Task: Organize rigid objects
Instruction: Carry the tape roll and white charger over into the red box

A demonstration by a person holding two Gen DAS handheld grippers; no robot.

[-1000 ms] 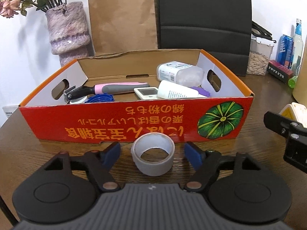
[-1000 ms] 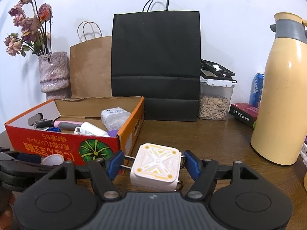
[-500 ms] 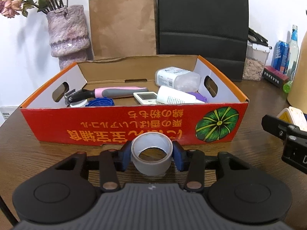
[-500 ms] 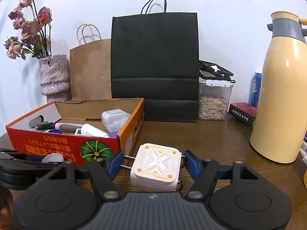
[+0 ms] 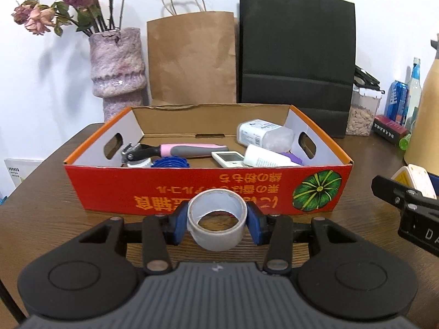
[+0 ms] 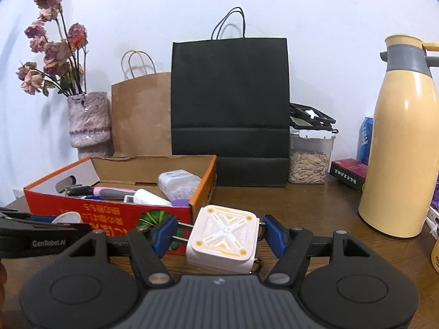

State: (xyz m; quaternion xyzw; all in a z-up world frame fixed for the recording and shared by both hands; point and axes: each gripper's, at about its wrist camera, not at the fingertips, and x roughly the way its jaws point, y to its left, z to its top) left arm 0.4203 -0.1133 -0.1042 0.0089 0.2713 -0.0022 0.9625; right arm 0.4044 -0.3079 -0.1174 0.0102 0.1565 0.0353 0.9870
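We cannot see the bottom of the tape roll in the left wrist view, so whether it rests on the table or is lifted clear is hard to tell. The near wall of the box hides the lower parts of what lies inside: a pink-handled brush, a blue ring, a small white device, a white tube and a white container. Something purple shows beside the tube, too little of it to name. At the right edge of the same view the charger is cut off behind the other gripper's black finger.

The left hand-held gripper is narrowed onto the tape, its blue pads pressing the roll on both sides, just in front of the box's red wall. The right hand-held gripper holds the white and yellow charger: the right pad touches its side, and the left pad meets its metal prongs rather than the body. The charger sits tilted, beside the box's right front corner. In the right wrist view the tape peeks out behind the left gripper's finger, mostly covered.

Behind the box stand a vase, a brown bag and a black bag; a yellow jug stands well apart on the right.
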